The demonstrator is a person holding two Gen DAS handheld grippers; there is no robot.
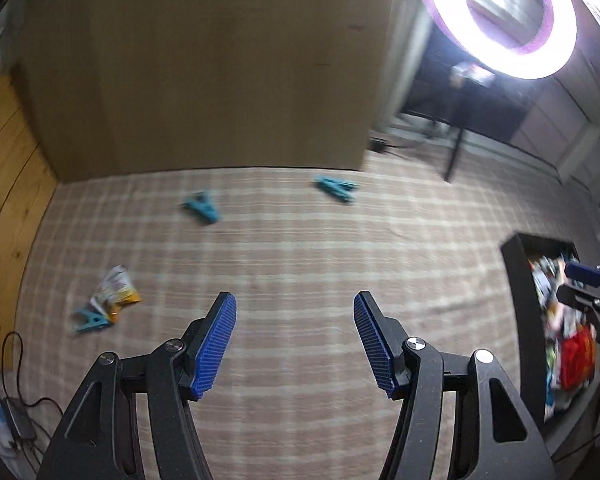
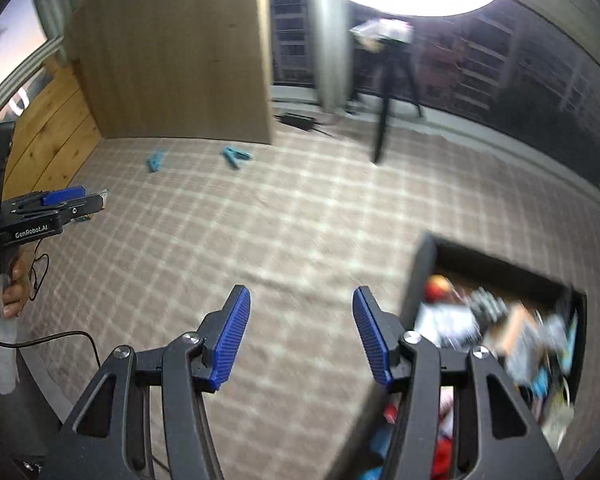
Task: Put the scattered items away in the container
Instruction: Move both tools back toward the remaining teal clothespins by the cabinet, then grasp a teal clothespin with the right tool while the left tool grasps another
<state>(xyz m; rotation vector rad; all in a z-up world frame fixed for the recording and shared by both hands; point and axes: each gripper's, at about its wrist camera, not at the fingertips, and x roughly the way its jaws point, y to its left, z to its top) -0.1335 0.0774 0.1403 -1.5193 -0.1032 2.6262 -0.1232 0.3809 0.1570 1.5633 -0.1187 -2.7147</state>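
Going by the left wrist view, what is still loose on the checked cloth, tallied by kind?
Teal clothes pegs: 3
Snack packets: 1
Total: 4 loose items outside the black container, which already holds a blurred jumble that I cannot count.

Surface: a checked beige carpet [image 1: 300, 272] covering the floor.
Landmark: a black container [image 1: 520, 320] standing on the carpet, heaped with mixed items.
Two teal clips [image 1: 202, 208] [image 1: 336, 188]: well apart from the container, near the foot of the wooden cabinet [image 1: 204, 72].
Snack packet [image 1: 116, 288]: farther still from the container, a third teal clip [image 1: 92, 320] touching it.
Light stand [image 1: 456, 152]: foot on the carpet beyond the container.
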